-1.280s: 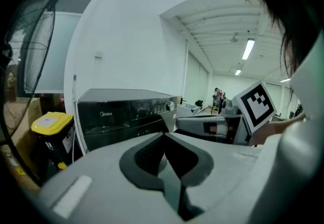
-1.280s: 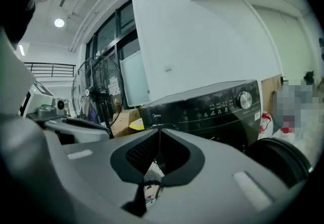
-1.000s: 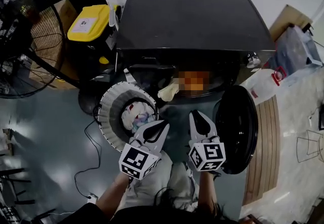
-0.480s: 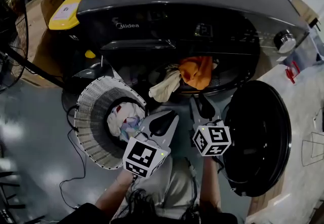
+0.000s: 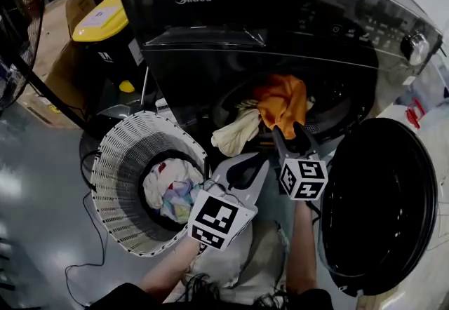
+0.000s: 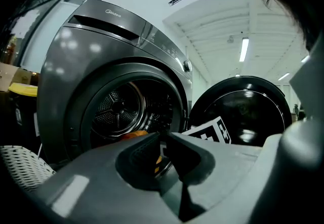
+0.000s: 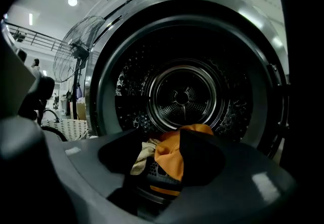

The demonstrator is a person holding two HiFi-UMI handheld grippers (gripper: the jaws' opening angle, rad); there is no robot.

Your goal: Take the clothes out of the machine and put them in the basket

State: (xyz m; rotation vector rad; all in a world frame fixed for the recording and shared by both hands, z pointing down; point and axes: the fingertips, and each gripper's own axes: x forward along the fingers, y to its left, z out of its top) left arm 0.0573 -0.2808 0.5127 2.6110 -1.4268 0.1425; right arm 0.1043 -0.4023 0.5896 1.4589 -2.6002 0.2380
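The dark grey washing machine [image 5: 210,42] stands with its round door [image 5: 379,203] swung open to the right. An orange cloth [image 5: 280,102] and a cream cloth [image 5: 235,135] hang out of the drum mouth. My right gripper [image 5: 292,136] sits just below the orange cloth; its jaws have just been opening and stand open. In the right gripper view [image 7: 161,153] the orange cloth [image 7: 174,164] and cream cloth [image 7: 142,159] show through the gap, not pinched. My left gripper [image 5: 254,160] is shut and empty, between the basket and the drum [image 6: 119,111].
A white woven basket [image 5: 116,161] at the left of the machine holds pale and coloured clothes [image 5: 172,189]. A yellow-lidded bin [image 5: 102,21] and cardboard boxes stand at the back left. A cable runs over the grey floor [image 5: 42,182].
The view has dropped closer to the machine front. Both grippers moved forward toward the drum mouth; the right one reached the hanging orange cloth and its jaws spread apart.
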